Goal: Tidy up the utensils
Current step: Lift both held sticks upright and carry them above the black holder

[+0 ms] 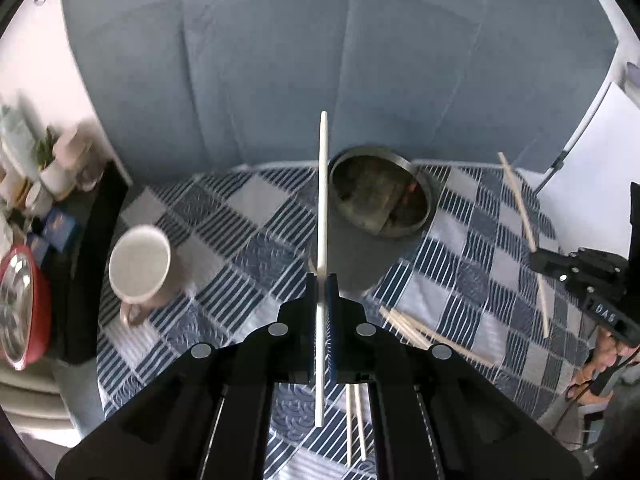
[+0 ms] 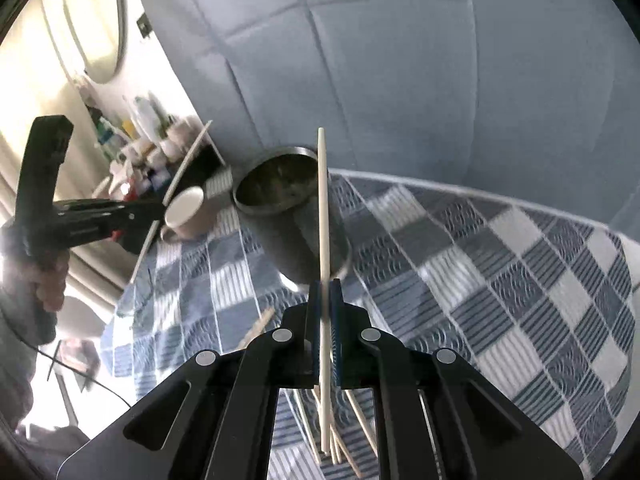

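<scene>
My left gripper (image 1: 322,280) is shut on a pale chopstick (image 1: 322,200) that stands upright, its tip beside the rim of a dark metal cup (image 1: 380,192). My right gripper (image 2: 327,286) is shut on another pale chopstick (image 2: 323,208), upright in front of the same metal cup (image 2: 280,188). Each gripper shows in the other's view: the right gripper (image 1: 536,258) with its chopstick (image 1: 520,208), the left gripper (image 2: 160,210) with its chopstick (image 2: 188,160). Several loose chopsticks (image 1: 420,332) lie on the checked cloth (image 1: 248,240); more loose chopsticks (image 2: 340,432) lie below my right gripper.
A beige mug (image 1: 140,268) stands on the cloth left of the metal cup and shows in the right wrist view (image 2: 188,210). A red bowl (image 1: 24,312) and small jars (image 1: 60,168) sit on a side shelf at the left. A blue padded backrest (image 1: 320,60) rises behind the cloth.
</scene>
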`<action>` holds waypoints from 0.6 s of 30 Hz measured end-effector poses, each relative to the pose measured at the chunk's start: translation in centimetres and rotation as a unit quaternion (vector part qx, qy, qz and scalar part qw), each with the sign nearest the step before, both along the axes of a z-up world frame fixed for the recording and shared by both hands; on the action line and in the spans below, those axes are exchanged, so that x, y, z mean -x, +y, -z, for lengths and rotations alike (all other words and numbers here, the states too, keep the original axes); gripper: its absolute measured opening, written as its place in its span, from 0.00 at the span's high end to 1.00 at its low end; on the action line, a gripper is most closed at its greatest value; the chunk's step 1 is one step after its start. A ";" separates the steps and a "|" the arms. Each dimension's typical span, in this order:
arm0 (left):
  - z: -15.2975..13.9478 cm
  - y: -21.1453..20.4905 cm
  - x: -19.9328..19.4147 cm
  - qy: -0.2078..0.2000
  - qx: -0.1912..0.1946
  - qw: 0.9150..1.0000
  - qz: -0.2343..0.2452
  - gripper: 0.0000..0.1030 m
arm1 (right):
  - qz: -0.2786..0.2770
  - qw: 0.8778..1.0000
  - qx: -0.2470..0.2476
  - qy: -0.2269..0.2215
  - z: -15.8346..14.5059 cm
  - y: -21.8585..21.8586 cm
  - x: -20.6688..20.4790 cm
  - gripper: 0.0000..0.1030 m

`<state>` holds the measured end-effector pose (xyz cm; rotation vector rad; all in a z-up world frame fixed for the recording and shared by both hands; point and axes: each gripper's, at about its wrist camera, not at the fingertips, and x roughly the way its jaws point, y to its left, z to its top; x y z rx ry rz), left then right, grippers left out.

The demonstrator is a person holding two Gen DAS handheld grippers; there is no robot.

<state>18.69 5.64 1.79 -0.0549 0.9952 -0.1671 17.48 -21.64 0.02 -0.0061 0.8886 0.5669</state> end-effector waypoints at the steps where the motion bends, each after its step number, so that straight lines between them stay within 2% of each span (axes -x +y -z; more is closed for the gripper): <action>1: -0.6 -0.3 -0.6 -0.005 0.005 1.000 0.004 0.96 | -0.001 1.000 -0.004 -0.002 -0.4 0.3 -0.3 0.96; 9: -2.8 -0.9 -3.7 -0.029 0.042 0.999 0.003 0.96 | -0.013 0.999 -0.030 -0.034 -3.4 2.9 -3.5 0.96; 18: -4.0 -0.9 -6.2 -0.087 0.103 0.991 0.007 0.96 | -0.025 0.994 -0.077 -0.077 -5.7 6.4 -7.2 0.96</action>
